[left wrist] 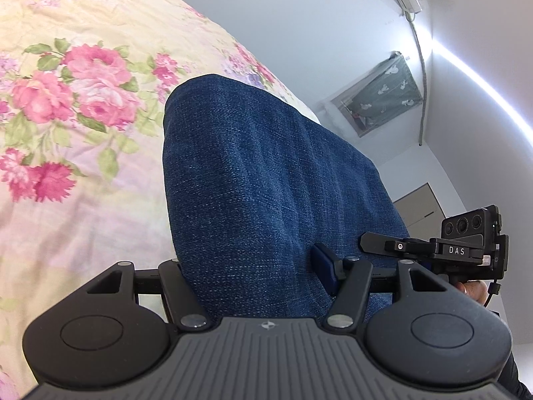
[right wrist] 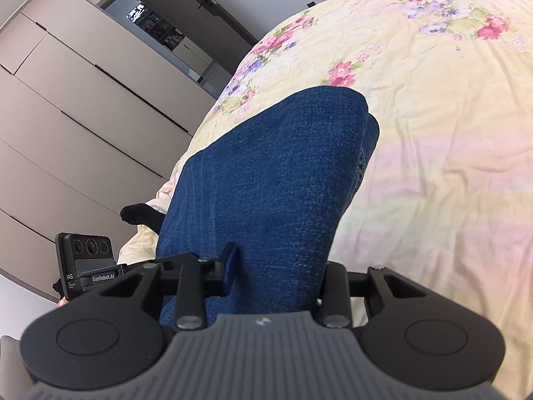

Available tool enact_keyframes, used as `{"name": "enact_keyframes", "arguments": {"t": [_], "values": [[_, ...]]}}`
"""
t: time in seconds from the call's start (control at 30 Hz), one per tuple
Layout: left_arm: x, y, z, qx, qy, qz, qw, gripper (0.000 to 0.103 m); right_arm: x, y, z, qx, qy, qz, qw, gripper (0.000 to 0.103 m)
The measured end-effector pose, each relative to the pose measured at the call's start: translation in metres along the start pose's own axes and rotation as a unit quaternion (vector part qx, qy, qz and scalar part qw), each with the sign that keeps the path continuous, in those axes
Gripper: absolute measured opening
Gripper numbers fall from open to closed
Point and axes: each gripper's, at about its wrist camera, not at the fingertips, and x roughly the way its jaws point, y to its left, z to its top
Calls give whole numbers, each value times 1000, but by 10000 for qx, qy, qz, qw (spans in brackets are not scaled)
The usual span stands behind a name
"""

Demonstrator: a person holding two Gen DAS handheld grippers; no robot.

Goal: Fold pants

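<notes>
Left tool (left wrist: pixel 256 266) was clamped on a thick fold of the blue pants (left wrist: pixel 263 166); right tool (right wrist: pixel 276 266) gripped the same pants along their other edge. The garment hung bunched between both tools, above the flowered bed (left wrist: pixel 66 100). Its far end appeared to trail toward the sheet, though contact was unclear.
</notes>
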Motion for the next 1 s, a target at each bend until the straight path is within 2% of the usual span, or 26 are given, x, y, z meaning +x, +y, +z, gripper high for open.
{"name": "enact_keyframes", "arguments": {"t": [0.23, 0.53, 0.77, 1.0], "values": [[-17, 35, 19, -158, -131, 146, 9997, 70, 53, 22, 21, -105, 207, 57, 9997, 31], [-35, 68, 57, -257, -332, 281, 9987, 70, 111, 48, 63, -271, 332, 180, 9989, 31], [-46, 84, 87, -272, -462, 400, 9978, 70, 144, 69, 97, -374, 382, 219, 9983, 31], [-56, 96, 117, -226, -556, 382, 9975, 70, 159, 87, 120, -505, 396, 190, 9978, 31]]}}
